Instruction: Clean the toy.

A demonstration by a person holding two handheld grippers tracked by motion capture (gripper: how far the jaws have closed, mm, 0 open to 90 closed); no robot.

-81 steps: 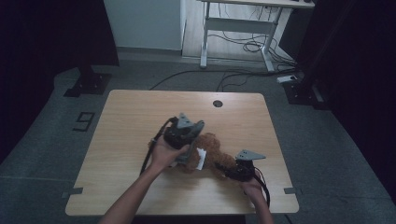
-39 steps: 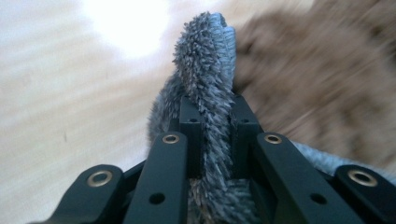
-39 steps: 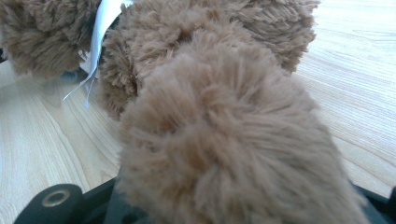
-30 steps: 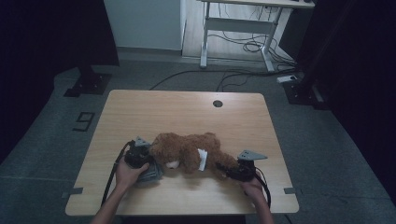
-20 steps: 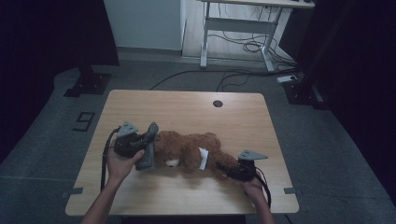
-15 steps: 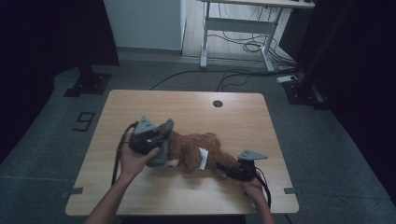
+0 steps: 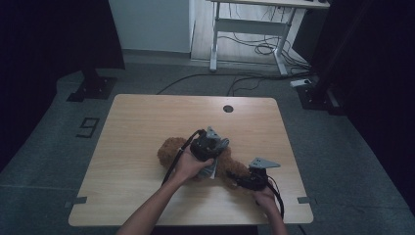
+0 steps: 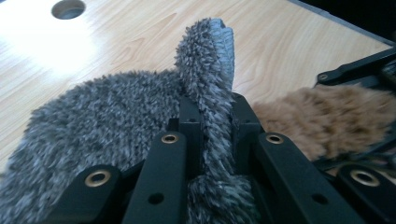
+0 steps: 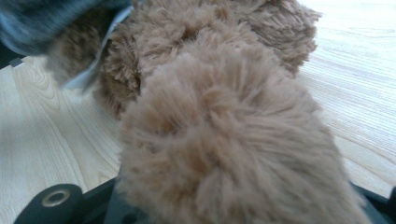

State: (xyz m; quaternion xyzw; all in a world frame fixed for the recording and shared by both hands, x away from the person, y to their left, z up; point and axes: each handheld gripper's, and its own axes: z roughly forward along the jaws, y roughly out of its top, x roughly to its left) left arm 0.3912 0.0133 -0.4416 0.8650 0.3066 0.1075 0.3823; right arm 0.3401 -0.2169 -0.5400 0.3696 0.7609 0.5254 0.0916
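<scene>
A brown plush toy (image 7: 169,148) is lying near the middle of the wooden surface (image 7: 147,117). The left claw (image 7: 209,161) is pinching a fold of grey fuzzy cloth (image 8: 205,70) tight between its closed jaws, over the toy's middle. The right claw (image 7: 240,181) is gripping one brown furry end of the toy (image 9: 233,154), its jaws partly closed around it.

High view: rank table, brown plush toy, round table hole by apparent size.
1. table, by far the largest.
2. brown plush toy, partly hidden under the left gripper, so its full extent is unsure.
3. round table hole, smallest.
</scene>
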